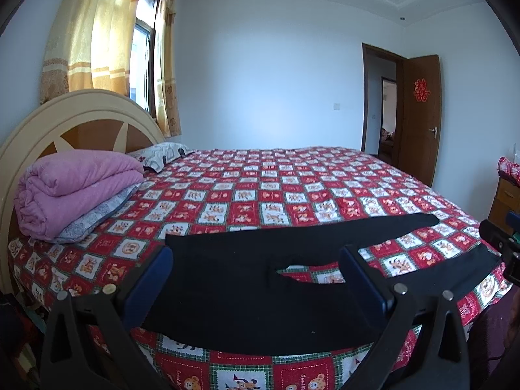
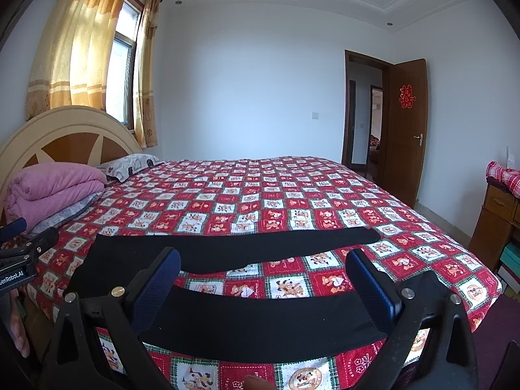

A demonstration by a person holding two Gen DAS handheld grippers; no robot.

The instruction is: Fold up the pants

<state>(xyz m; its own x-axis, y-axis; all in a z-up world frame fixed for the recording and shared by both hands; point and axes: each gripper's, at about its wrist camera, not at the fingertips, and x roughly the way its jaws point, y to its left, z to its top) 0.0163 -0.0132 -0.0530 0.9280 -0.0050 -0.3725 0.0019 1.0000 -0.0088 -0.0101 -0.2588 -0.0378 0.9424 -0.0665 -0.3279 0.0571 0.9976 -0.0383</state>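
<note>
Black pants (image 1: 234,292) lie flat on the red patterned bedspread (image 1: 260,195) near the bed's front edge, waist to the left, the two legs spread apart to the right. My left gripper (image 1: 256,260) is open and empty, hovering over the waist and crotch part. My right gripper (image 2: 263,266) is open and empty above the near leg (image 2: 260,321); the far leg (image 2: 234,247) lies beyond it. Each gripper shows at the edge of the other's view, the right one (image 1: 500,243) and the left one (image 2: 19,253).
A folded pink quilt (image 1: 74,188) and a pillow (image 1: 162,154) lie by the headboard (image 1: 65,120) at the left. A wooden cabinet (image 2: 500,221) stands at the right, with boxes below. An open door (image 2: 403,130) is at the back right.
</note>
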